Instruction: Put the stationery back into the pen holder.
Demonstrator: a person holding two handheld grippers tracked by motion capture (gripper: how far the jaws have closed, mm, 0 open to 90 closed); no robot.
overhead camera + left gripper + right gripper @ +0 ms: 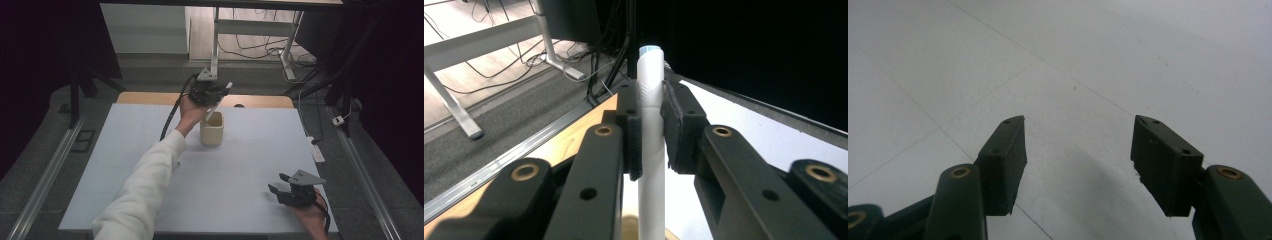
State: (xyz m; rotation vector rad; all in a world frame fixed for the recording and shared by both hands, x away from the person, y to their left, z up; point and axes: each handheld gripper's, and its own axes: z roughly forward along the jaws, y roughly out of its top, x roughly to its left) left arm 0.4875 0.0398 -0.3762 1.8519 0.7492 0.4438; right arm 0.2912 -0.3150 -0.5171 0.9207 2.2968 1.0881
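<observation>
**A:** At the far middle of the table point(150, 200), the left gripper point(214, 96) is raised above a cream cup point(212, 131). What is it carrying?

**B:** A white pen point(216, 106). In the left gripper view the two black jaws are pressed on the barrel of the pen point(651, 140) from both sides, with a pale blue cap end sticking up past their tips. The left gripper point(651, 127) has the pen clamped firmly; no gap shows between pads and barrel.

**A:** And where does the pen sit against the cup?

**B:** From the high view it slants, upper end to the far right, lower end dipping into the mouth of the cup. Whether the tip touches the inside, I cannot tell. The cup stands upright on the pale sheet, just right of the white sleeve point(145, 190) that reaches in from the near left.

**A:** The other hand?

**B:** The right gripper point(280, 184) rests at the near right corner of the table, well apart from the cup. Its jaws stand wide apart with nothing between them; the right gripper view shows the right gripper point(1078, 165) over bare pale table surface point(1048, 60).

**A:** Anything beyond the table?

**B:** A desk frame point(220, 30) and loose cables point(260, 47) on the floor at the far side.
</observation>
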